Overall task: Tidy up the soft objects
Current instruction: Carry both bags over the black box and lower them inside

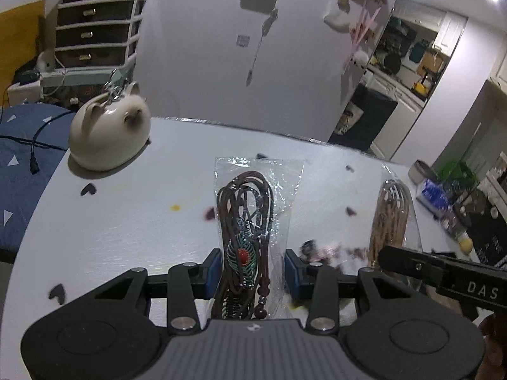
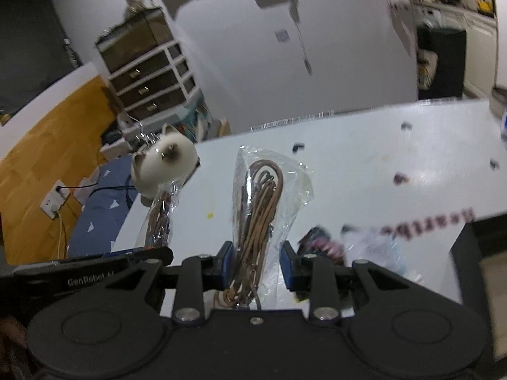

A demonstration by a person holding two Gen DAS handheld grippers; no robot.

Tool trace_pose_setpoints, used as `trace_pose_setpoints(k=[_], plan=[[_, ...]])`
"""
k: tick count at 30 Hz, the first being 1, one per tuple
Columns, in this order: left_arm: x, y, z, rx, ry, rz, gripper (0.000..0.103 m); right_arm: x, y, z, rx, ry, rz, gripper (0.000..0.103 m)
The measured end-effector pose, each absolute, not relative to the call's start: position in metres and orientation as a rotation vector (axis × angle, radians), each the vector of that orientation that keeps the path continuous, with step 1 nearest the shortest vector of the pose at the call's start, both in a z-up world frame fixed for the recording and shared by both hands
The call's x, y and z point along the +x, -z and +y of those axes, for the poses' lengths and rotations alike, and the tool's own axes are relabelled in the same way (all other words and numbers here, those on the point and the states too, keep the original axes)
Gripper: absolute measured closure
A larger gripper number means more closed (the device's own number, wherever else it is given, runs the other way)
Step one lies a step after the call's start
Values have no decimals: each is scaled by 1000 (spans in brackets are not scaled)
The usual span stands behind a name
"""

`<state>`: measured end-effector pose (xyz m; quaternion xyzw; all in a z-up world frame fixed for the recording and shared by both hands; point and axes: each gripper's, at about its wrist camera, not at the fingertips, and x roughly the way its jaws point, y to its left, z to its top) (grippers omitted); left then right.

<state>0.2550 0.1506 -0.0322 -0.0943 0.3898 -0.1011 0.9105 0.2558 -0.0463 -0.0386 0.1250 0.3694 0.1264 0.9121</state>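
Note:
My left gripper (image 1: 253, 270) is shut on a clear bag holding a dark brown cord necklace (image 1: 245, 218) with a teal feather pendant and a red stone. The bag stands upright between the blue pads (image 1: 215, 267), above the white table (image 1: 111, 237). My right gripper (image 2: 257, 264) is shut on a second clear bag of tan cord (image 2: 261, 202), also lifted off the table (image 2: 364, 164). Each gripper shows in the other's view: the right gripper (image 1: 388, 256) with its tan bag (image 1: 391, 218), the left gripper (image 2: 158, 251) with its brown bag (image 2: 161, 212).
A white cat-shaped ceramic holder (image 1: 109, 129) sits at the table's far left corner. Small dark heart-shaped bits (image 1: 88, 189) lie scattered on the top. A pink and black bundle (image 2: 320, 240) and a printed clear packet (image 2: 427, 221) lie near the right gripper. A blue bed (image 1: 22, 164) lies left of the table.

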Motion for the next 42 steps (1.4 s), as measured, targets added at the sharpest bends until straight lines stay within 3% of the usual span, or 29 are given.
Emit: trace_pose_setpoints(k=[16,30,40,42], plan=[[223,29,-42,-340,185,835,60,248,27,-240,219,-400,778,71],[242,86,-190,-497,352,1081,60,241,69,-380,154,-357,921,71],[259,116,-218,-258,153,1141,60,247,90,-419,171,-336,972,71],[261,117,-217,-238,131,1150,56,251,94,-417,172,-353,981,71]])
